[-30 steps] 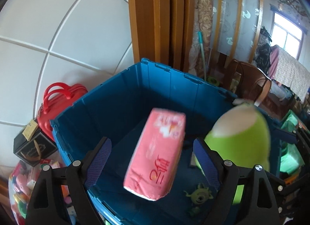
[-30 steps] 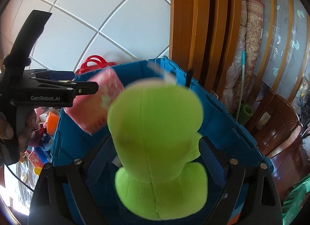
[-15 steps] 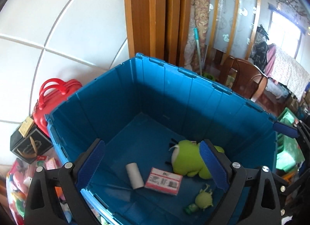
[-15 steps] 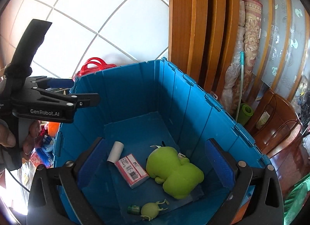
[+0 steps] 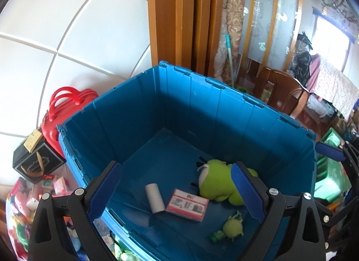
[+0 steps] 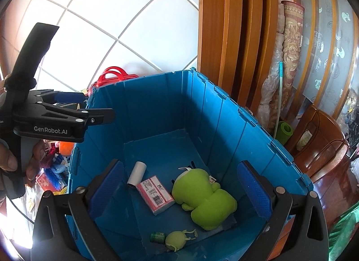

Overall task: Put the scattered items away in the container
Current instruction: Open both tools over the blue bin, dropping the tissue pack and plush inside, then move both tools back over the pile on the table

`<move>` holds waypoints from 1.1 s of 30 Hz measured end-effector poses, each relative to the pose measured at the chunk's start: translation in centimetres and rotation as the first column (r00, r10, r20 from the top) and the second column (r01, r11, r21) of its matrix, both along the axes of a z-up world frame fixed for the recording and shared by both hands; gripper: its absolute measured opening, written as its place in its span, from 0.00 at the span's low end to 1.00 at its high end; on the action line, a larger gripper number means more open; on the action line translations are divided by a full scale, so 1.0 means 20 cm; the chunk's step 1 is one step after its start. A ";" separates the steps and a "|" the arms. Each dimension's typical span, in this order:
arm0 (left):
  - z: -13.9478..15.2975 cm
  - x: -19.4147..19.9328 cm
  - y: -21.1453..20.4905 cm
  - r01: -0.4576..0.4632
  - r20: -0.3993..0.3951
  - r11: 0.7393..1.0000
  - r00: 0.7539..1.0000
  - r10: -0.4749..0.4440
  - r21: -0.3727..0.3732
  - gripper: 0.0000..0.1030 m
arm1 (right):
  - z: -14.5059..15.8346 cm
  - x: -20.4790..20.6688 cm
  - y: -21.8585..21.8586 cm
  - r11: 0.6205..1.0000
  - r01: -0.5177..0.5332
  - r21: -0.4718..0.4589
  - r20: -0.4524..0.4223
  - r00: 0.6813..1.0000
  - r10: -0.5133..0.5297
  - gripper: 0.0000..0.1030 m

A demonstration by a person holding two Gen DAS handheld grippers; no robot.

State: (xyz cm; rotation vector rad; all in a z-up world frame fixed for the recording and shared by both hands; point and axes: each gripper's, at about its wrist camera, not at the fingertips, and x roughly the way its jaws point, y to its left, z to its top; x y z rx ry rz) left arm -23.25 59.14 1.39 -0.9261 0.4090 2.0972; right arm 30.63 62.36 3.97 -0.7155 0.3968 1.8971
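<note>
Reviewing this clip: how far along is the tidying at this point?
Done: the large green plush, pink tissue pack, white roll and small green toy lie in the blue bin. In hand: nothing; the left hand-held gripper and right hand-held gripper are open and empty. Left: scattered toys outside the bin.

The left tongs [image 5: 177, 191] hide part of the green plush [image 5: 216, 185].

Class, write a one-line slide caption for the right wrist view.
Open right tongs above a blue plastic crate holding a green plush toy and pink packet.
</note>
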 end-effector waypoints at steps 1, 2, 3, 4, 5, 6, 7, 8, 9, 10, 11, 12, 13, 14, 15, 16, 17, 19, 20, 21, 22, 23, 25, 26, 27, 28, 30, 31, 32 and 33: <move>0.00 0.01 -0.01 -0.004 -0.001 1.000 1.000 0.004 0.001 0.96 | 0.00 0.00 -0.01 1.000 -0.001 0.001 -0.001 1.000 0.001 1.00; 0.00 0.01 -0.02 -0.007 -0.002 1.000 1.000 0.007 0.001 0.96 | 0.00 -0.01 -0.02 1.000 -0.002 0.000 -0.001 1.000 0.002 1.00; 0.00 0.02 -0.04 -0.011 0.000 1.000 1.000 0.011 0.001 0.96 | 0.00 -0.02 -0.03 1.000 -0.005 -0.001 0.000 1.000 0.005 1.00; 0.00 0.02 -0.05 -0.017 0.001 1.000 1.000 0.017 0.001 0.96 | 0.00 -0.02 -0.03 1.000 -0.007 0.000 -0.002 1.000 0.007 1.00; 0.00 0.02 -0.07 -0.025 0.001 1.000 1.000 0.025 0.002 0.96 | 0.00 -0.04 -0.04 1.000 -0.011 0.002 -0.004 1.000 0.011 1.00; 0.00 0.03 -0.09 -0.033 0.000 0.999 0.999 0.033 0.002 0.96 | 0.01 -0.05 -0.05 1.000 -0.017 0.005 -0.006 1.000 0.017 1.00; 0.01 0.03 -0.11 -0.039 -0.001 0.999 0.999 0.039 0.003 0.96 | 0.01 -0.06 -0.06 1.000 -0.023 0.008 -0.007 1.000 0.023 1.00; 0.01 0.03 -0.14 -0.046 -0.003 0.999 0.999 0.046 0.004 0.96 | 0.01 -0.08 -0.07 1.000 -0.029 0.010 -0.008 1.000 0.029 1.00; 0.01 0.03 -0.16 -0.055 -0.003 0.998 0.998 0.055 0.004 0.96 | 0.02 -0.10 -0.08 0.999 -0.037 0.011 -0.009 0.999 0.037 1.00; 0.01 0.02 -0.19 -0.064 -0.003 0.998 0.998 0.064 0.005 0.96 | 0.02 -0.13 -0.09 0.999 -0.047 0.013 -0.008 0.999 0.047 1.00; 0.01 0.02 -0.22 -0.073 -0.003 0.997 0.997 0.073 0.007 0.96 | 0.02 -0.15 -0.09 0.998 -0.056 0.015 -0.004 0.998 0.057 1.00; 0.01 0.02 -0.26 -0.084 -0.004 0.996 0.996 0.084 0.007 0.96 | 0.02 -0.18 -0.10 0.998 -0.065 0.014 -0.002 0.998 0.065 1.00; 0.01 0.01 -0.29 -0.097 -0.003 0.995 0.995 0.097 0.007 0.96 | 0.02 -0.20 -0.10 0.997 -0.075 0.013 -0.001 0.997 0.075 1.00; 0.01 0.01 -0.32 -0.109 -0.001 0.994 0.994 0.109 0.009 0.96 | 0.02 -0.23 -0.11 0.996 -0.085 0.015 0.001 0.996 0.085 1.00; 0.01 0.00 -0.36 -0.120 0.003 0.993 0.993 0.120 0.011 0.96 | 0.02 -0.26 -0.13 0.995 -0.095 0.018 0.003 0.995 0.095 1.00; 0.00 -0.01 -0.40 -0.131 0.007 0.991 0.991 0.131 0.013 0.96 | 0.02 -0.30 -0.14 0.994 -0.107 0.019 0.005 0.994 0.107 1.00; -0.01 -0.01 -0.44 -0.143 0.011 0.990 0.990 0.143 0.016 0.96 | 0.02 -0.33 -0.14 0.993 -0.118 0.019 0.008 0.993 0.118 1.00; -0.02 -0.03 -0.54 -0.168 0.022 0.986 0.986 0.168 0.022 0.96 | 0.02 -0.40 -0.17 0.990 -0.142 0.022 0.017 0.990 0.141 1.00; -0.03 -0.03 -0.58 -0.184 0.024 0.983 0.983 0.183 0.024 0.96 | 0.01 -0.44 -0.18 0.988 -0.154 0.022 0.022 0.988 0.153 1.00; -0.04 -0.04 -0.63 -0.200 0.021 0.980 0.980 0.199 0.023 0.96 | 0.01 -0.48 -0.19 0.986 -0.165 0.020 0.024 0.986 0.164 1.00; -0.05 -0.04 -0.68 -0.215 0.018 0.976 0.977 0.214 0.023 0.96 | 0.00 -0.51 -0.20 0.985 -0.174 0.017 0.026 0.984 0.173 1.00; -0.06 -0.04 -0.74 -0.230 0.018 0.973 0.973 0.230 0.024 0.96 | -0.01 -0.55 -0.21 0.983 -0.184 0.014 0.028 0.983 0.184 1.00; -0.08 -0.05 -0.85 -0.264 0.012 0.964 0.965 0.263 0.021 0.96 | -0.02 -0.63 -0.24 0.979 -0.205 0.013 0.031 0.978 0.204 1.00; -0.10 -0.05 -0.91 -0.277 0.007 0.961 0.961 0.277 0.018 0.96 | -0.03 -0.67 -0.26 0.977 -0.215 0.013 0.035 0.976 0.215 1.00; -0.11 -0.04 -0.97 -0.291 0.002 0.957 0.957 0.291 0.013 0.96 | -0.04 -0.70 -0.28 0.974 -0.225 0.012 0.038 0.974 0.224 1.00; -0.13 -0.04 -1.03 -0.307 -0.002 0.952 0.952 0.307 0.009 0.96 | -0.05 -0.74 -0.29 0.972 -0.234 0.009 0.041 0.972 0.233 1.00; -0.17 -0.06 -1.17 -0.339 0.000 0.941 0.941 0.339 0.001 0.96 | -0.07 -0.82 -0.33 0.967 -0.256 0.004 0.046 0.966 0.255 1.00; -0.19 -0.06 -1.23 -0.356 0.003 0.934 0.934 0.356 -0.002 0.96 | -0.08 -0.86 -0.35 0.963 -0.269 0.000 0.047 0.962 0.268 1.00; -0.22 -0.07 -1.31 -0.371 0.008 0.929 0.928 0.371 -0.003 0.96 | -0.10 -0.90 -0.37 0.959 -0.283 -0.003 0.049 0.958 0.283 1.00; -0.24 -0.08 -1.39 -0.389 0.012 0.921 0.921 0.389 -0.005 0.96 | -0.11 -0.94 -0.39 0.955 -0.296 -0.006 0.052 0.954 0.296 1.00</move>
